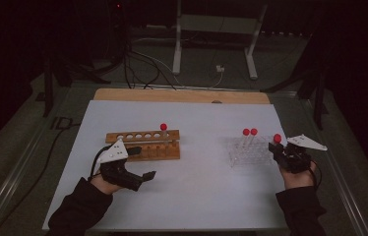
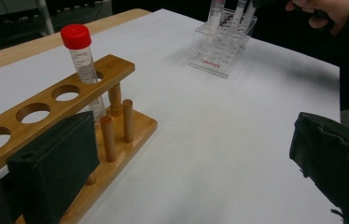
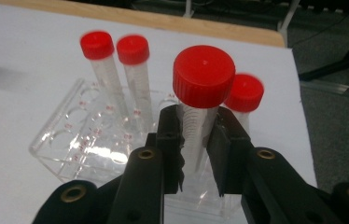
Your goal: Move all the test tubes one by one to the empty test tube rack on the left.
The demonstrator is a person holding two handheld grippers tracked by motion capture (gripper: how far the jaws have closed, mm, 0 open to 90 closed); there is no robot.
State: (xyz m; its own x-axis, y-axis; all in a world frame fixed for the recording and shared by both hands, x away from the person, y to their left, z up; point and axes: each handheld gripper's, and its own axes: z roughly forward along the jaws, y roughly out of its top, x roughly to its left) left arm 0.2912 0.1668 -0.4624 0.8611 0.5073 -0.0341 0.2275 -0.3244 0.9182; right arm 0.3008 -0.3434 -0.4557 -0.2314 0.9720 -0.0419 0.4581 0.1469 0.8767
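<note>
A wooden rack (image 1: 142, 145) (image 2: 112, 70) stands left of centre on the white sheet, with one red-capped tube (image 1: 163, 127) (image 2: 81, 56) upright in its right end hole. My left gripper (image 1: 142, 162) (image 2: 191, 140) lies open just in front of it, nothing between its jaws. To the right stands a clear plastic rack (image 1: 248, 152) (image 2: 219, 51) (image 3: 79, 135) holding red-capped tubes (image 1: 249, 132) (image 3: 99, 46). My right gripper (image 1: 276, 147) (image 3: 193, 140) is shut on another red-capped tube (image 1: 277, 138) (image 3: 204, 77) just below its cap, at the rack's right end.
The white sheet (image 1: 197, 191) covers a wooden table whose far edge (image 1: 182, 96) shows beyond it. Cables and a white stand's legs (image 1: 177, 54) lie on the dark floor behind. The person's right hand (image 2: 322, 11) is beside the clear rack.
</note>
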